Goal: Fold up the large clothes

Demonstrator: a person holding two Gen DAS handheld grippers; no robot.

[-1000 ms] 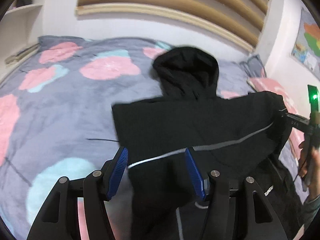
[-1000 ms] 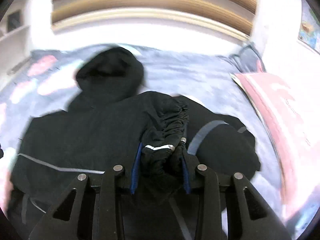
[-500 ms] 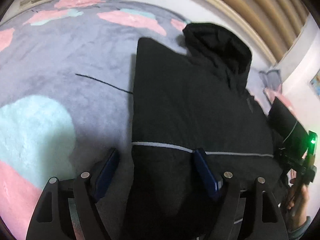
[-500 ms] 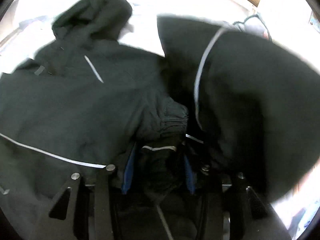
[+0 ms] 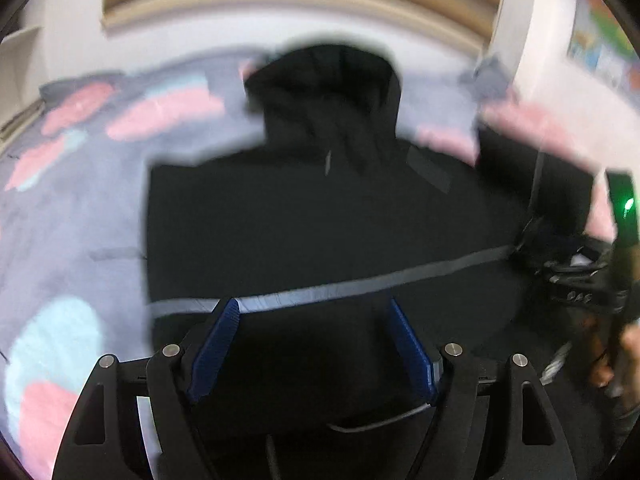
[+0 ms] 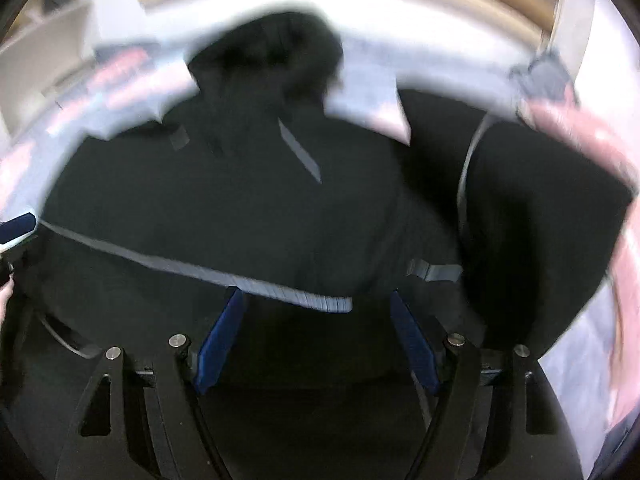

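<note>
A black hooded jacket (image 5: 320,220) with a grey reflective stripe lies spread on the bed, hood (image 5: 328,92) pointing away. My left gripper (image 5: 314,312) is open over the jacket's lower body, nothing between its blue pads. In the right wrist view the same jacket (image 6: 240,208) fills the frame. My right gripper (image 6: 316,304) is open above the stripe and empty. The right sleeve (image 6: 532,232) lies folded in a bulge at the right. The right gripper's body (image 5: 580,280) shows at the left wrist view's right edge. Both views are blurred.
The bed cover (image 5: 80,184) is grey-purple with pink and pale blue patches. A white wall and wooden slatted headboard (image 5: 280,8) stand behind the bed. A pink pillow (image 6: 608,160) lies at the right. A poster (image 5: 608,52) hangs on the right wall.
My right gripper has let go of the sleeve cuff and opened; the sleeve now rests folded at the right. My left gripper stayed open and swung back to face the hood.
</note>
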